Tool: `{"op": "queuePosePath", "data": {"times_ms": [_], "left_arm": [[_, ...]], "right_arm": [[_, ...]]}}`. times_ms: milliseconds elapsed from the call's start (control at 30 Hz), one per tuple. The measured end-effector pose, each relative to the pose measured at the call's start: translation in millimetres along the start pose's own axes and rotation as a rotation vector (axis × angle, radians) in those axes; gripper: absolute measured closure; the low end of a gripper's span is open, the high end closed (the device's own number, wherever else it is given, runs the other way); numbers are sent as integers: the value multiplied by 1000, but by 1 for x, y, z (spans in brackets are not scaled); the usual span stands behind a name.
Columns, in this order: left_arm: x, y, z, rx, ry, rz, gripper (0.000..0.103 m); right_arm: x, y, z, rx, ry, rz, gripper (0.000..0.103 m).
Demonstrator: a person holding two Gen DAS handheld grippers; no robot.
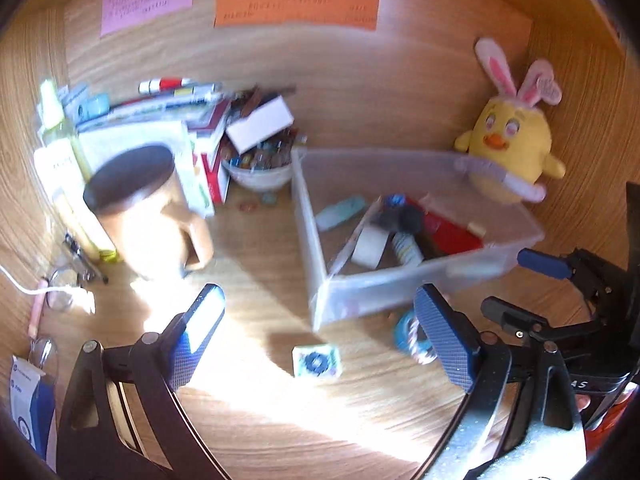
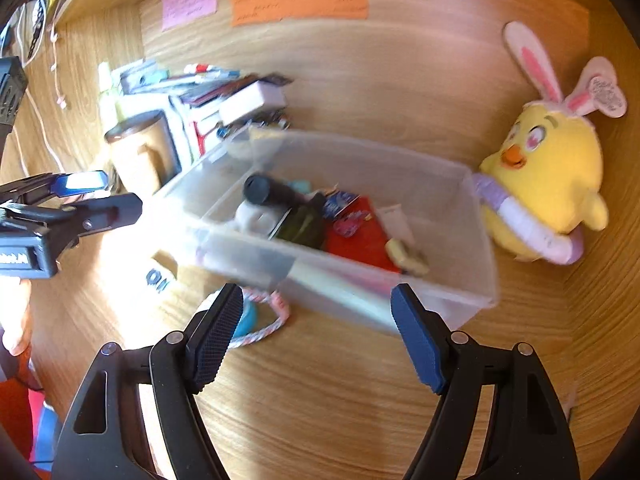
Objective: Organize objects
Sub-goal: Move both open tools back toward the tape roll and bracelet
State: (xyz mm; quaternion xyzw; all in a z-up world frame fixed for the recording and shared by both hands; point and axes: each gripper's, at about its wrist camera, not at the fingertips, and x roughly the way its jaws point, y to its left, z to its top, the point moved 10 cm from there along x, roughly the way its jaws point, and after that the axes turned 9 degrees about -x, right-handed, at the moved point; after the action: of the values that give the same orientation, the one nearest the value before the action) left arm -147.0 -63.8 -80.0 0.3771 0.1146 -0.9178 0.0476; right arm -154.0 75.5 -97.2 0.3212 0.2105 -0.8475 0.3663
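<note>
Nearest my left lens, the left gripper [image 1: 320, 320] hangs with its jaws wide apart and nothing between them, low over the sunlit wooden surface [image 1: 260, 420]. Far left stand a tan mug [image 1: 152, 216] and a leaning stack of books and boxes [image 1: 180, 132], with a white bowl of small bits [image 1: 260, 172] just beside them. Between my fingers lies a small printed cube [image 1: 316, 361], alone on the wood; a little right of it sits a blue roll with a pink-and-white cord [image 1: 412, 336], touching or nearly touching the front wall of the clear plastic bin [image 1: 320, 240]. That bin already holds a tape roll, a red item and several tubes, though blur keeps me from naming them surely. Beyond its right end a yellow chick plush [image 1: 516, 140] leans in the corner.

Through the other lens, the right gripper [image 2: 316, 332] is likewise spread and empty, hovering at the bin's near wall [image 2: 360, 296].

I judge the loose cube and the corded roll are what remain to go in the bin. To do it well, I would settle the left gripper squarely over the cube, fingers on opposite flat faces, close firmly, lift clear of the bin's rim, then release inside. The right gripper could steady the bin or take the roll, keeping the cord from snagging.
</note>
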Motion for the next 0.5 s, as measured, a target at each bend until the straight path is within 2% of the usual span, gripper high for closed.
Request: {"op": "queuePosePath", "data": {"times_ms": [267, 500], "left_arm": [[25, 21, -36, -12, 93, 30, 6], [34, 25, -53, -6, 130, 23, 6]], "right_arm": [[25, 44, -22, -43, 95, 96, 26], [47, 62, -33, -73, 162, 100, 25]]}}
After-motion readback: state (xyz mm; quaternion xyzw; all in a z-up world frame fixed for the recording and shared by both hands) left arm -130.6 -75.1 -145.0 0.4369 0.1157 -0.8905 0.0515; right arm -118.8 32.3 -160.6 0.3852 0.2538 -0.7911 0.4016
